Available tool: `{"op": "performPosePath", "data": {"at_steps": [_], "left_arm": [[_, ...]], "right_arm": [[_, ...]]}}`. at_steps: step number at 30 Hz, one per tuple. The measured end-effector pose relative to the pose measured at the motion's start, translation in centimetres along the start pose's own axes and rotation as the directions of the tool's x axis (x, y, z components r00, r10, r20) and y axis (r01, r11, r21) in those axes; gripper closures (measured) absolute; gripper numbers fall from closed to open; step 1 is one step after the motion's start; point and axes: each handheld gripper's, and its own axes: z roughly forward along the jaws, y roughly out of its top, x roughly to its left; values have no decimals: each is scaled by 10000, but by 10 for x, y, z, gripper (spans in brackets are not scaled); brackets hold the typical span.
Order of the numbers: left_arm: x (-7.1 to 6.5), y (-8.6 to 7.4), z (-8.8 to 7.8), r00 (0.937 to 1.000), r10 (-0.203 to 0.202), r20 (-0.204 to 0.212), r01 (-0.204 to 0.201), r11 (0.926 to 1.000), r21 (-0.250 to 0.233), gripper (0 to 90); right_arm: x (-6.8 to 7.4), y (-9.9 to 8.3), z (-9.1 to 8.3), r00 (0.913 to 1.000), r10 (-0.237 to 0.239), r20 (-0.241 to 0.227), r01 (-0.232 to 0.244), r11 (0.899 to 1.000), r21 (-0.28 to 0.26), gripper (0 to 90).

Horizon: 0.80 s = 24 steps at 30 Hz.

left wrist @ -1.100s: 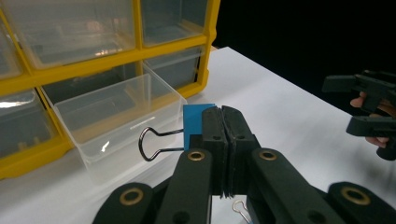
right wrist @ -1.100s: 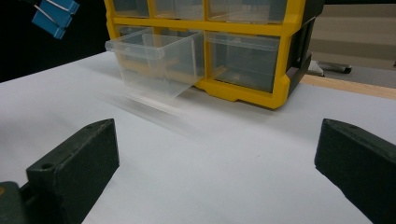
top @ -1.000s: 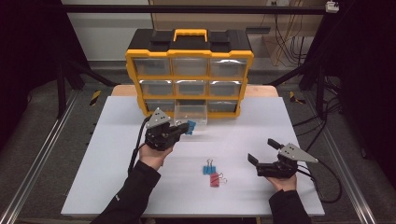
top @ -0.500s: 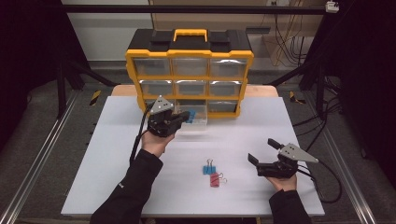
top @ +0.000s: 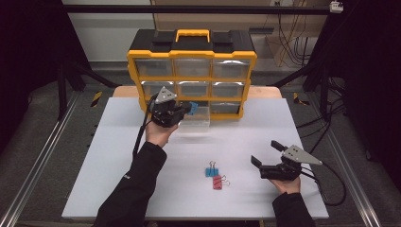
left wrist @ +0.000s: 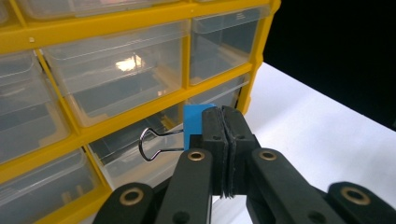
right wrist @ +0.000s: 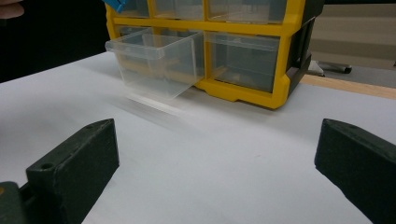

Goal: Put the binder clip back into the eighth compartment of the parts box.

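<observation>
Left tongs clamped tight on blue binder clip, held above pulled-out clear drawer at bottom row of yellow organizer, far side of counter. Right tongs wide apart, nothing between, near right. Another blue clip and red clip lie touching, near centre

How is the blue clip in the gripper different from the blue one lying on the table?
The held blue clip is pinched in the shut left gripper, up beside the pulled-out drawer; the loose blue clip lies flat on the table touching a red clip. Both are blue with wire handles.
</observation>
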Motion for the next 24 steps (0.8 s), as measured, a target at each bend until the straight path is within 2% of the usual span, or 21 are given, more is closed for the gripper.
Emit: {"op": "performPosePath", "data": {"at_steps": [11,14,17,24], "left_arm": [[17,-7,15,10000,-16,-76,18,9996,286,882],[18,-10,19,10000,3,-58,-1,9994,359,881],[18,-13,23,9999,83,-102,-78,9988,493,881],[22,-23,31,9999,77,-107,-69,9971,756,881]], "right_arm": [[1,0,0,9999,120,15,-120,9999,98,3],[0,0,0,10000,-16,2,16,10000,8,3],[1,0,0,9999,122,16,-122,9999,99,3],[1,0,0,9999,112,15,-112,9999,92,3]]}}
